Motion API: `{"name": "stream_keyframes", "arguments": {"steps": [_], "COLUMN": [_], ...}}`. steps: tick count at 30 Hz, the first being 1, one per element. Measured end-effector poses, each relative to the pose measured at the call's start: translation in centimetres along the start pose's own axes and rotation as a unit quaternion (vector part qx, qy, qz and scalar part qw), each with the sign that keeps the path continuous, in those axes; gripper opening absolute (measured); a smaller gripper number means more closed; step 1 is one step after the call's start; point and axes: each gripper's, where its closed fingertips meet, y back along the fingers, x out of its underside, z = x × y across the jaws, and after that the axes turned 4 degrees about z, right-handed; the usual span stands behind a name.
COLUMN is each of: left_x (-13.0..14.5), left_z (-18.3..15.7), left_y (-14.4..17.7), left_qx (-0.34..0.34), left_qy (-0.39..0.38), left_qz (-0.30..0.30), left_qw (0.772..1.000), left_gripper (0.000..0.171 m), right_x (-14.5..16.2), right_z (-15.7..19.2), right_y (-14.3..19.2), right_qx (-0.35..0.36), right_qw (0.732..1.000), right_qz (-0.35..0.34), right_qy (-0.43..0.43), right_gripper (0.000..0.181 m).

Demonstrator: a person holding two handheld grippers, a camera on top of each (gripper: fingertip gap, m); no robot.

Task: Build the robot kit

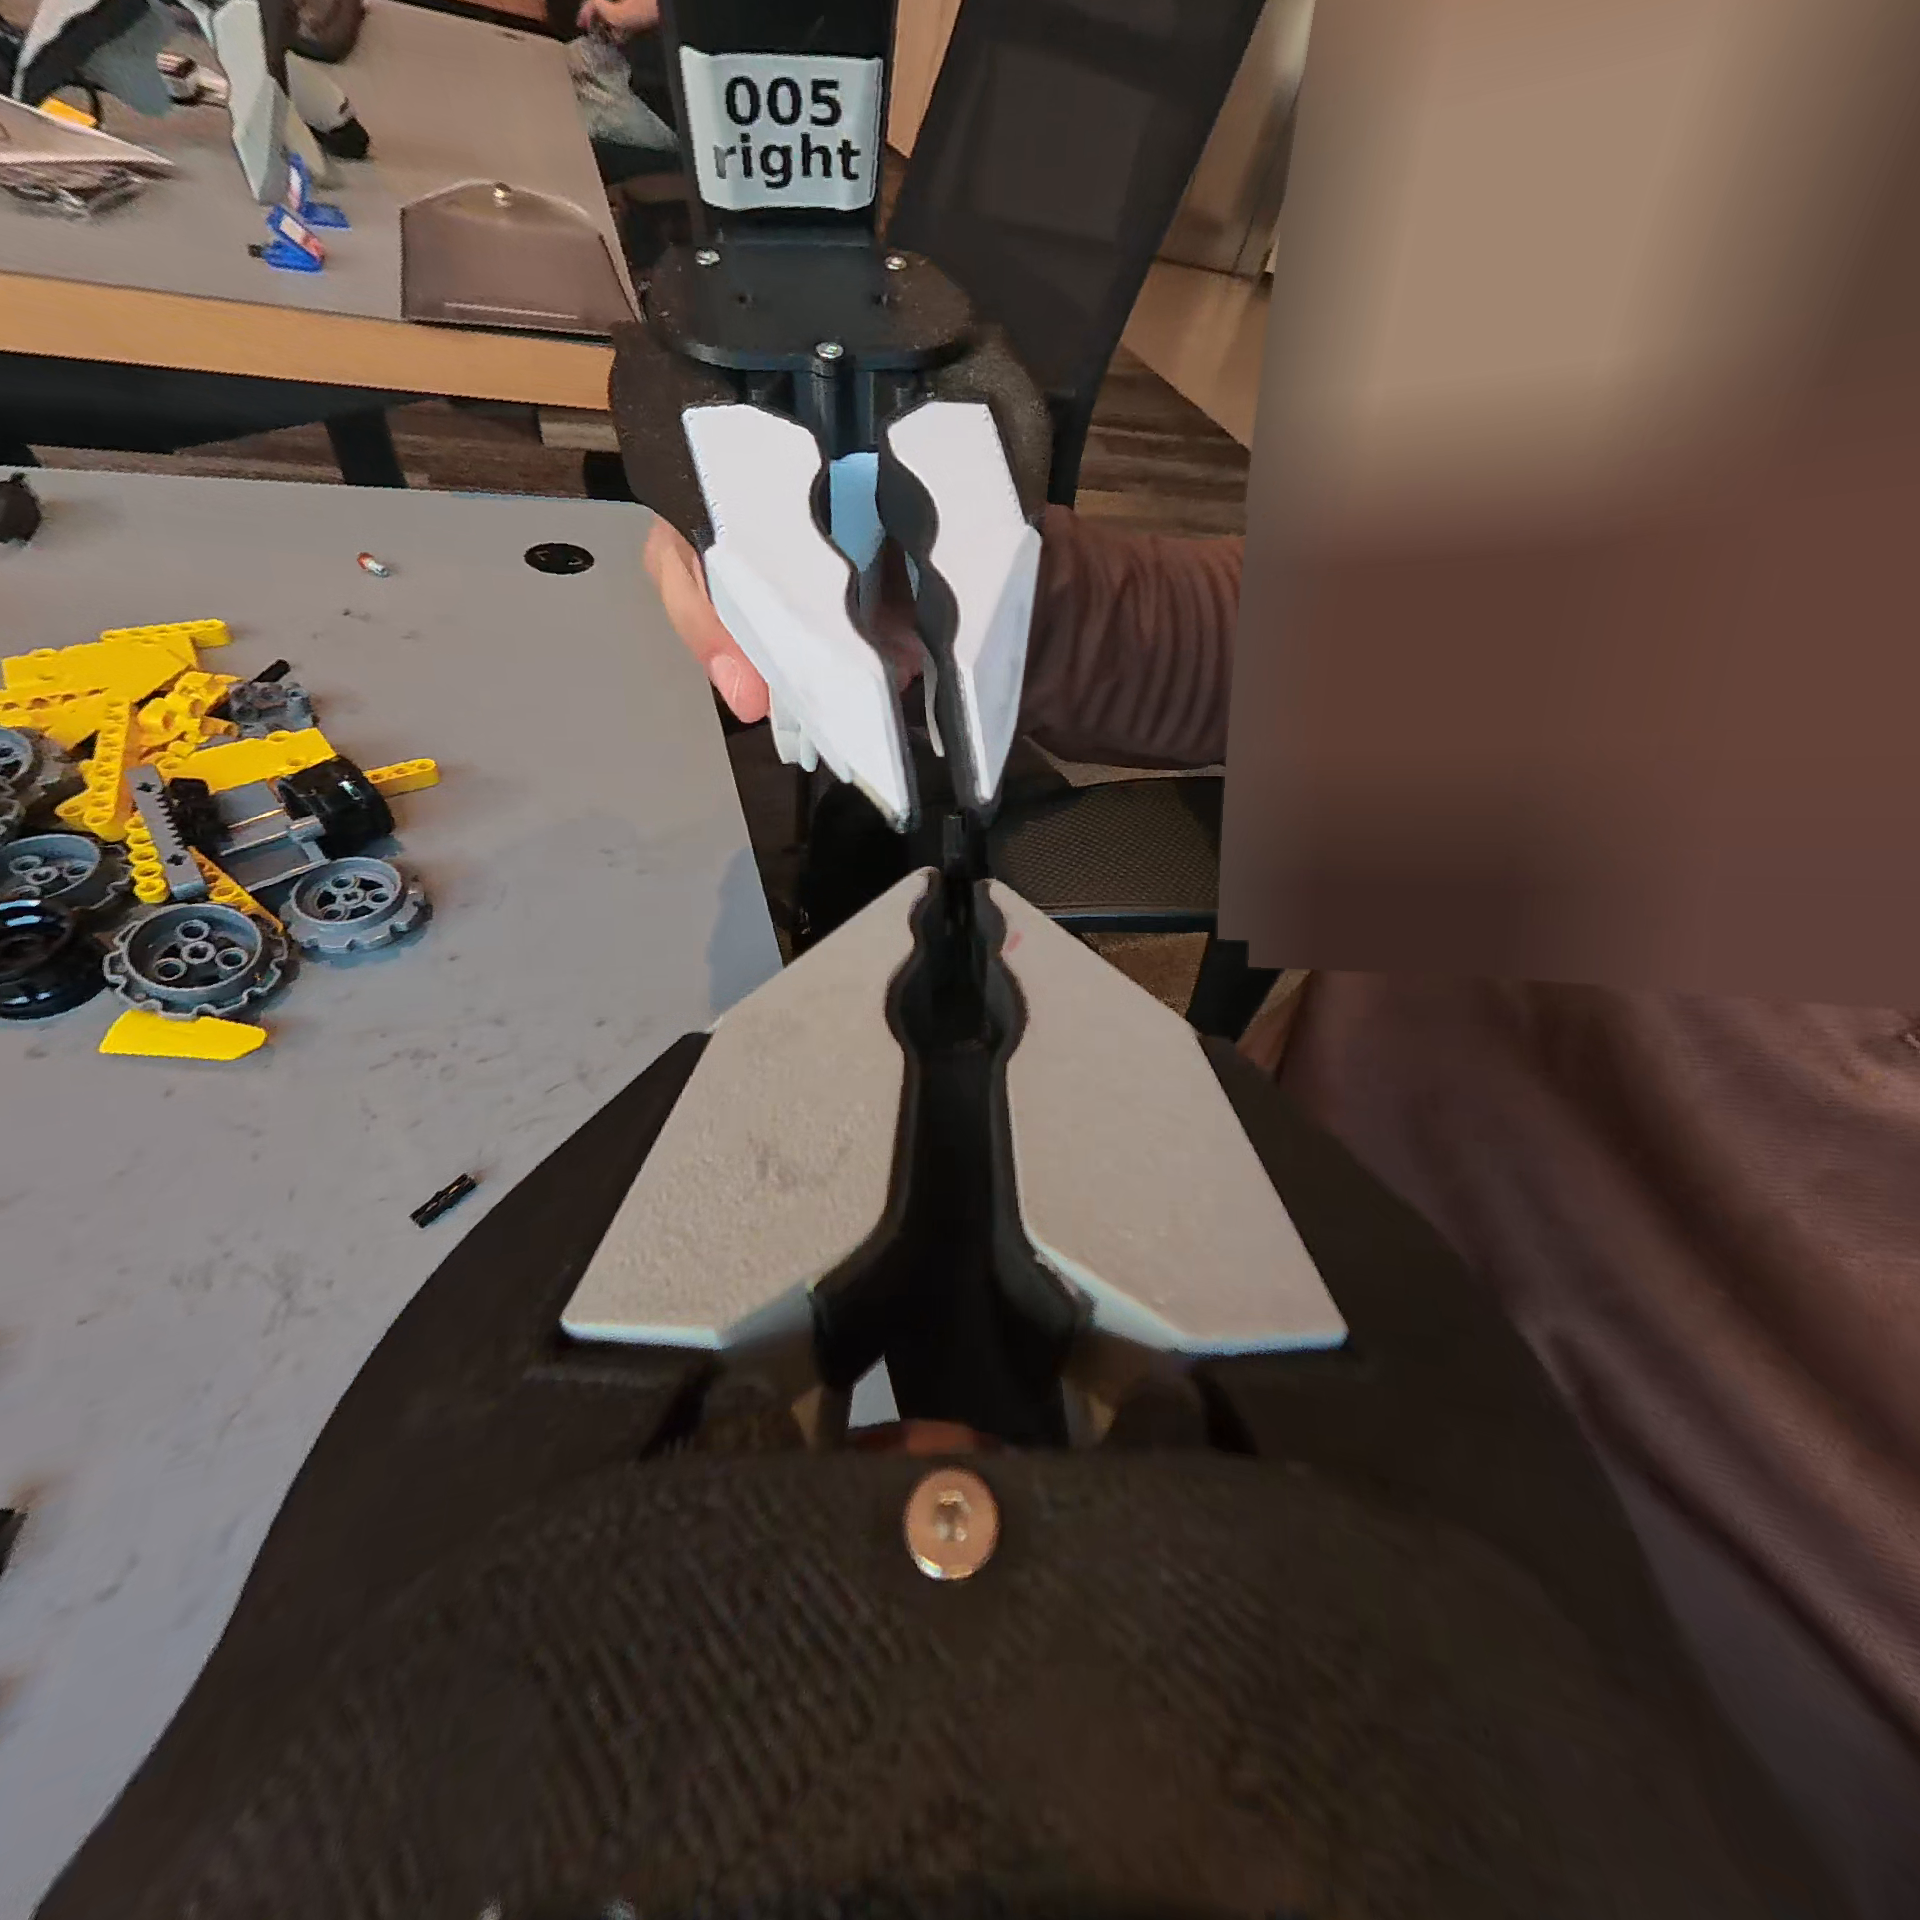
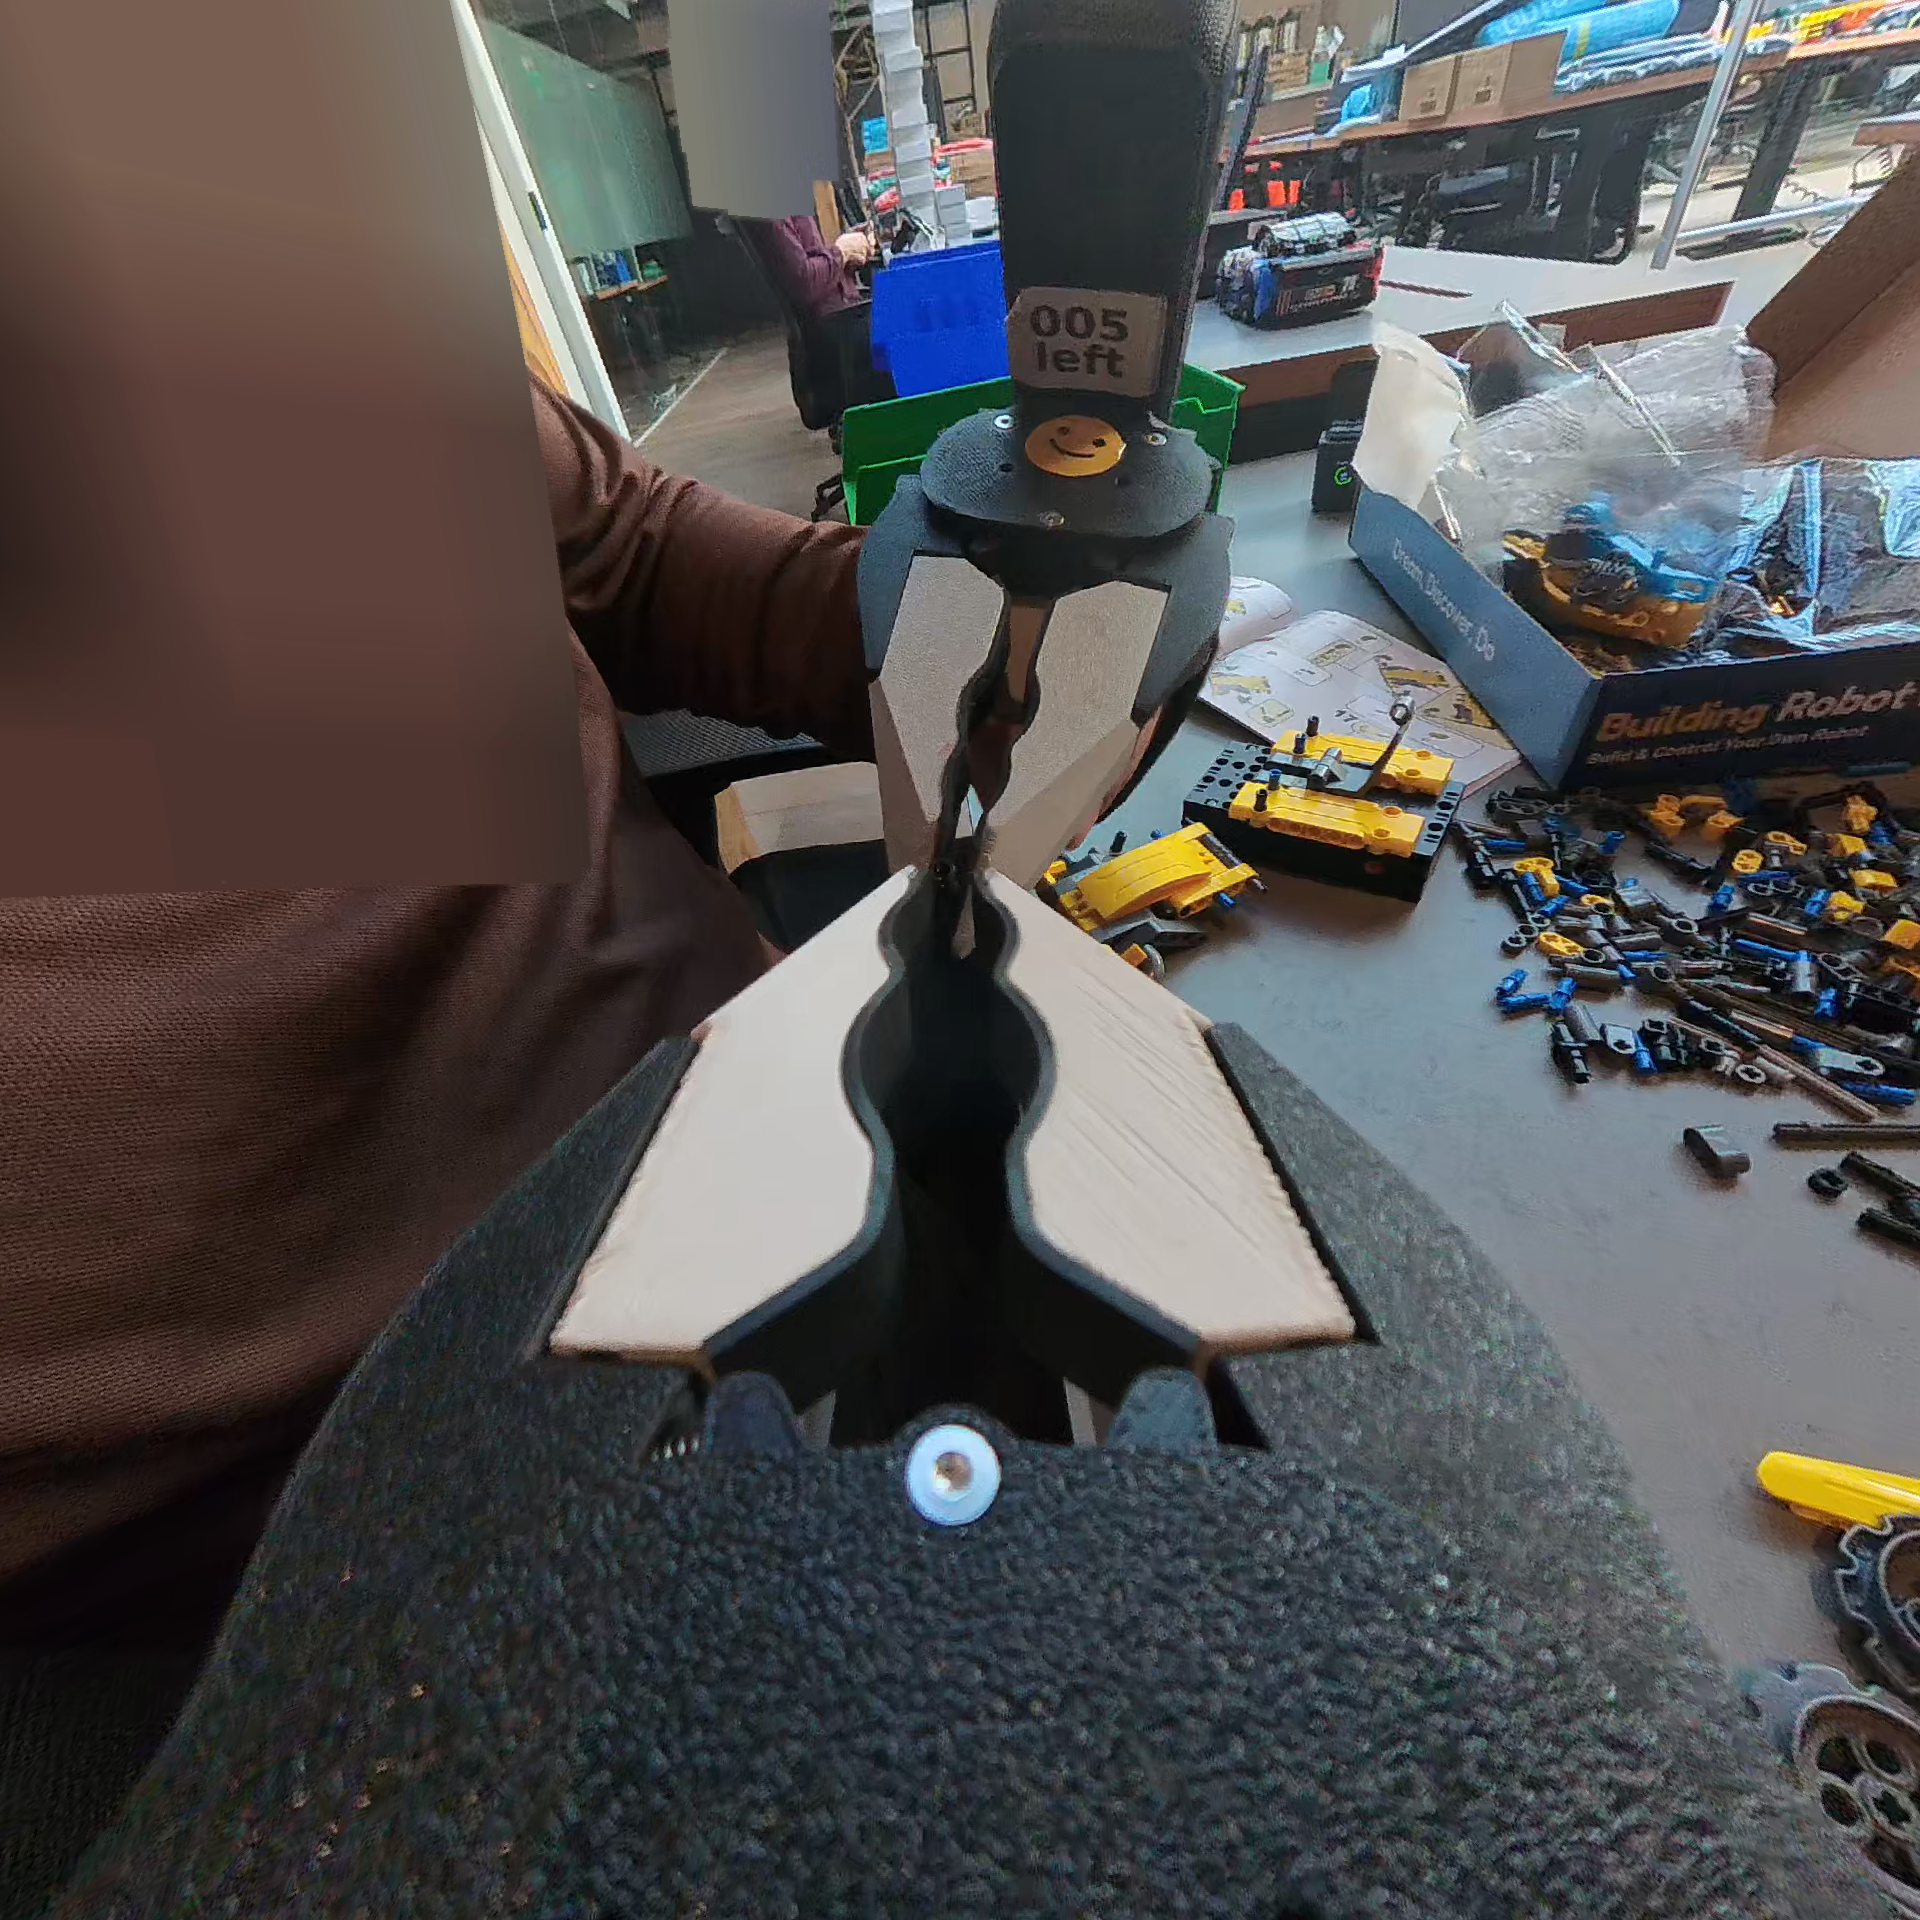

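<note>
Where the two sets of tips meet nose to nose, a small black piece (image 1: 954,844) sits off the desk (image 1: 468,1091), beyond its near edge; its long axis appears to run along the line joining the tools. The left gripper (image 1: 954,883) has its jaws pressed almost together, pinching the piece's near end at 12 o'clock. The right gripper (image 2: 948,878) comes in from the opposite side, jaws likewise nearly closed on the far end; exact contact is hard to tell. Neither is nearer: both touch it. From the left wrist view, a heap of yellow beams and grey wheels (image 1: 177,810) lies at 9 o'clock, a loose black pin (image 1: 444,1200) at 8 o'clock.
</note>
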Motion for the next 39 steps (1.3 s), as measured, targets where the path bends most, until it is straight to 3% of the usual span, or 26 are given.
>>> {"name": "stream_keyframes", "arguments": {"steps": [13,16,20,23,26,30,35,39], "left_x": [-0.5,-0.1,1.6,5.1,8.7,10.5,12.1,12.0], "left_z": [-0.7,-0.2,3.1,5.0,5.9,7.4,8.0,7.9], "left_y": [-0.1,0.0,1.4,1.5,0.3,-0.6,-1.6,-2.2], "left_qx": [0.034,0.013,-0.122,-0.182,-0.195,-0.214,-0.194,-0.180], "left_qy": [0.009,0.013,0.009,0.026,0.036,0.015,0.012,0.008], "left_qz": [-0.021,-0.011,0.044,0.130,0.216,0.276,0.325,0.318], "left_qw": [0.999,1.000,0.991,0.974,0.956,0.937,0.925,0.931], "left_gripper": [0.002,0.003,0.017,0.019,0.023,0.021,0.013,0.006], "right_x": [-0.3,0.0,1.4,4.1,6.8,8.6,9.7,10.5], "right_z": [0.8,0.3,-1.8,-3.8,-5.6,-6.6,-6.7,-7.0], "right_y": [-0.4,-0.7,-0.7,-0.8,-1.5,-2.0,-1.7,-1.5], "right_qx": [-0.005,0.018,0.062,0.090,0.104,0.116,0.138,0.153], "right_qw": [0.999,0.999,0.997,0.992,0.986,0.982,0.980,0.978], "right_qz": [0.009,0.023,0.054,0.085,0.111,0.119,0.109,0.097], "right_qy": [0.032,0.041,0.007,-0.021,-0.065,-0.091,-0.098,-0.108], "right_gripper": [0.001,0.001,0.001,0.001,0.001,0.001,0.001,0.001]}}
